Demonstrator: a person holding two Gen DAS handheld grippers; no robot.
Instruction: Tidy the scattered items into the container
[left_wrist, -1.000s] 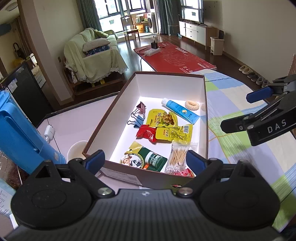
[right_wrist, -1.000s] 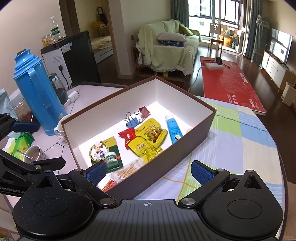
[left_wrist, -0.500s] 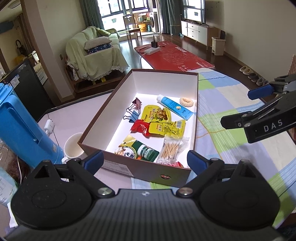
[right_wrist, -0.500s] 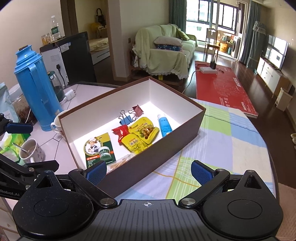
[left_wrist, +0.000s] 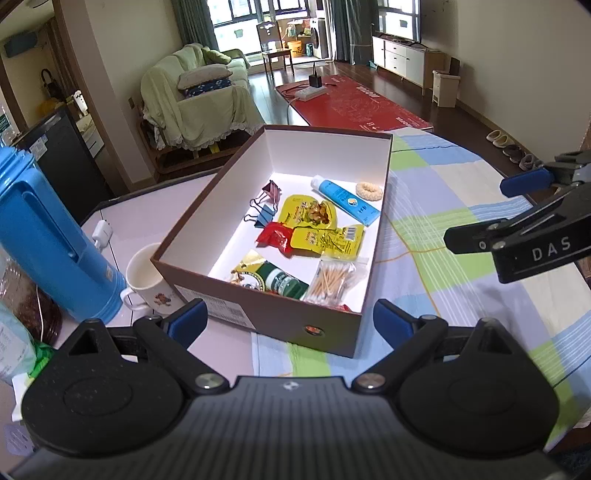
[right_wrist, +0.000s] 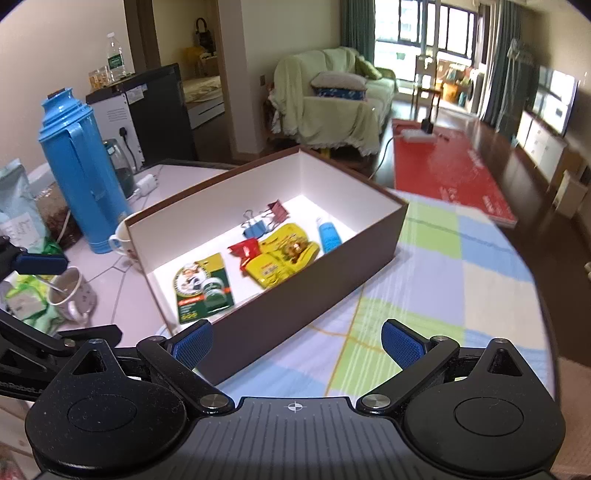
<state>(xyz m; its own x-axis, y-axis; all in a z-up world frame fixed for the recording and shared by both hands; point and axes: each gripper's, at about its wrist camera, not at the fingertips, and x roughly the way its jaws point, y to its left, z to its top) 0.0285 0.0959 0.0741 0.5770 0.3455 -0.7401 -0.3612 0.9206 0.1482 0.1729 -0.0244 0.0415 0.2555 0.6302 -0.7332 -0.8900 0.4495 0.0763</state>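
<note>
Your left gripper (left_wrist: 288, 319) hovers just short of the box's (left_wrist: 258, 317) near wall, fingers (left_wrist: 186, 323) spread wide and empty. Your right gripper (right_wrist: 297, 341) hangs off the box's right side over the checked cloth (right_wrist: 461, 280), fingers likewise apart, holding nothing. Inside the box lie binder clips (left_wrist: 264, 208), snack packets (left_wrist: 314, 229), a blue tube (left_wrist: 345, 199) and cotton swabs (left_wrist: 332, 277). Left of the box stand a white mug (left_wrist: 144, 277) and blue thermos (left_wrist: 48, 236).

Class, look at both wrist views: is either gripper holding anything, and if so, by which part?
Nothing is held. The left gripper and right gripper are both open and empty, and the items lie inside the brown box.
</note>
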